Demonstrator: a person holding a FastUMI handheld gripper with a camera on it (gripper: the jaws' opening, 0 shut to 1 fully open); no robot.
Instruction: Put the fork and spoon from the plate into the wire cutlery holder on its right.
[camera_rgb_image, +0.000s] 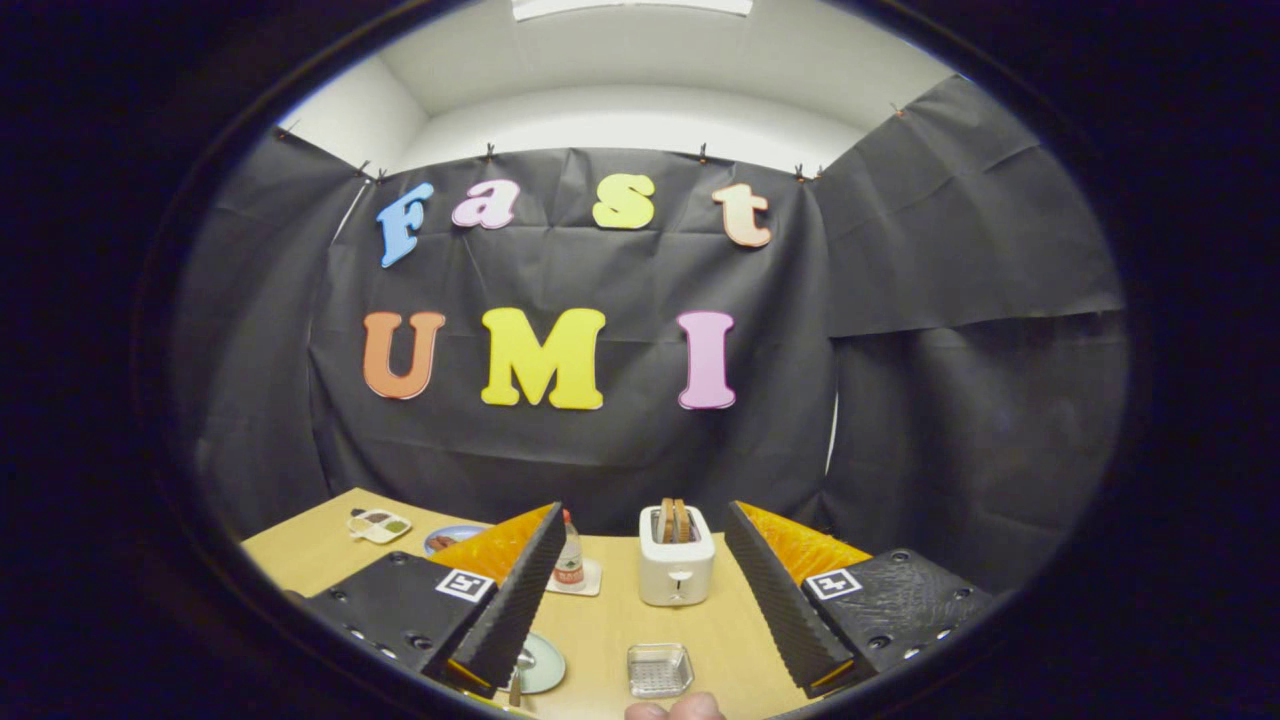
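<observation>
My gripper is wide open and holds nothing. The plate sits low by my near finger, with the spoon and fork on it, partly hidden. The wire holder is just beside it. I think the spoon is thin, hard and slippery, so I would pinch its handle in the middle.

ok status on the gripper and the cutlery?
Gripper open, nothing held. Plate with cutlery low beside one finger, wire holder between the fingers. Toaster stands beyond; path clear.
</observation>
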